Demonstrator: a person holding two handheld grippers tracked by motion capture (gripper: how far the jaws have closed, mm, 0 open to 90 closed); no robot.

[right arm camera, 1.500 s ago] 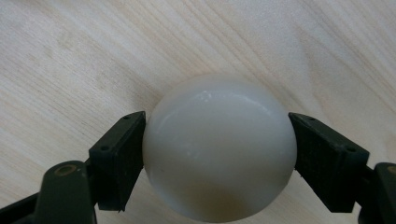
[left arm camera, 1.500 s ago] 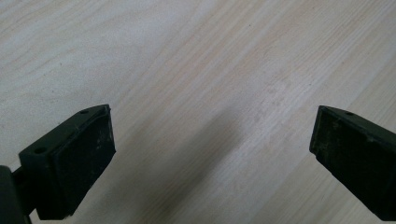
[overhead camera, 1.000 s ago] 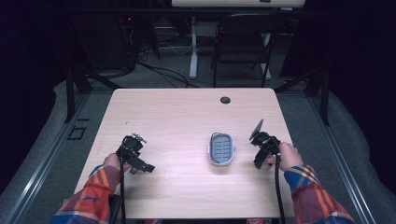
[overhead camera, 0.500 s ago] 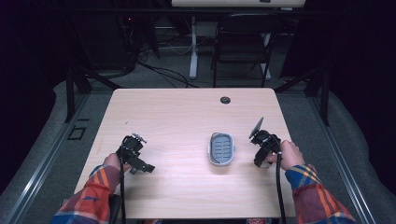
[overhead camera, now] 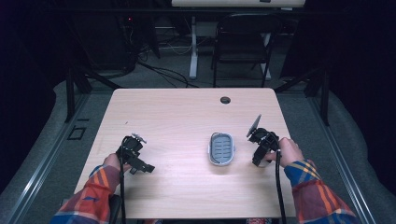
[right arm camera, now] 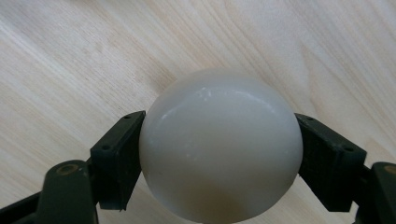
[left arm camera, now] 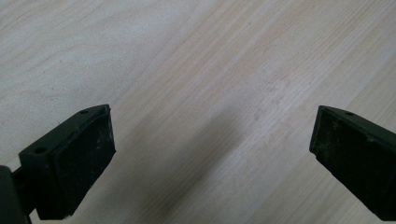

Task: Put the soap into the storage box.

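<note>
On the pale wooden table [overhead camera: 177, 116], near its right half — a small grey ridged tray [overhead camera: 221, 148], lying flat and holding nothing. Just right of it, apart and not touching, the right gripper [overhead camera: 259, 148] in the person's hand. Between its two black jaws, a smooth white ball [right arm camera: 219, 142], pinched on both sides and carried over bare wood. Picking up, then, looks done; judging by the nearby tray, placing is probably what is left. Well off to the left, the left gripper [overhead camera: 136, 158] — jaws spread wide over empty tabletop, nothing between them.
</note>
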